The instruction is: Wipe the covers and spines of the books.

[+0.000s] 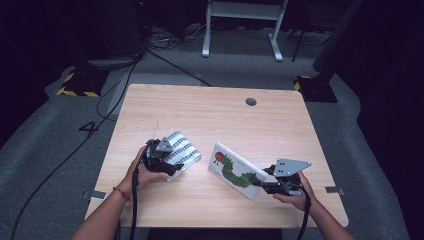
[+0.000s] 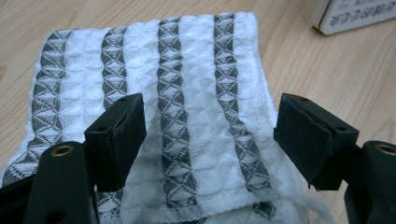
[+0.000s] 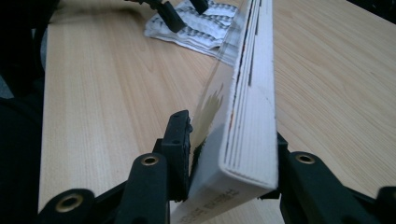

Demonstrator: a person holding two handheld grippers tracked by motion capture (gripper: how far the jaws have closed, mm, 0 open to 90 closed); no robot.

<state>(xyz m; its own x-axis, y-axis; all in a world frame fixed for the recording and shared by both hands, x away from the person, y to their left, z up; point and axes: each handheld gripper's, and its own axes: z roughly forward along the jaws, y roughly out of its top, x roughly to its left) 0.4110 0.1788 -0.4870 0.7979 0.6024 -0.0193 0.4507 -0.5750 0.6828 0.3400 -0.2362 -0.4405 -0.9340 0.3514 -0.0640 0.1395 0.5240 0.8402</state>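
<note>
A folded white towel with grey patterned stripes [image 1: 182, 150] [image 2: 187, 84] lies left of centre on the wooden table [image 1: 225, 110]. My left gripper [image 1: 169, 161] [image 2: 210, 116] stands open over the towel's near end, one jaw on each side, and its pads do not press the cloth. A thick white board book with a green caterpillar on its cover [image 1: 235, 171] [image 3: 250, 93] lies right of centre. My right gripper [image 1: 262, 185] [image 3: 231, 135] is shut on the book's near corner, one jaw on each cover. The book looks tilted.
A round cable hole [image 1: 251, 102] sits near the table's far edge. Beyond the table, on grey carpet, are a white desk frame [image 1: 242, 30], cables [image 1: 115, 95] and a yellow-and-black striped base [image 1: 80, 87]. Bare tabletop lies behind and between the towel and the book.
</note>
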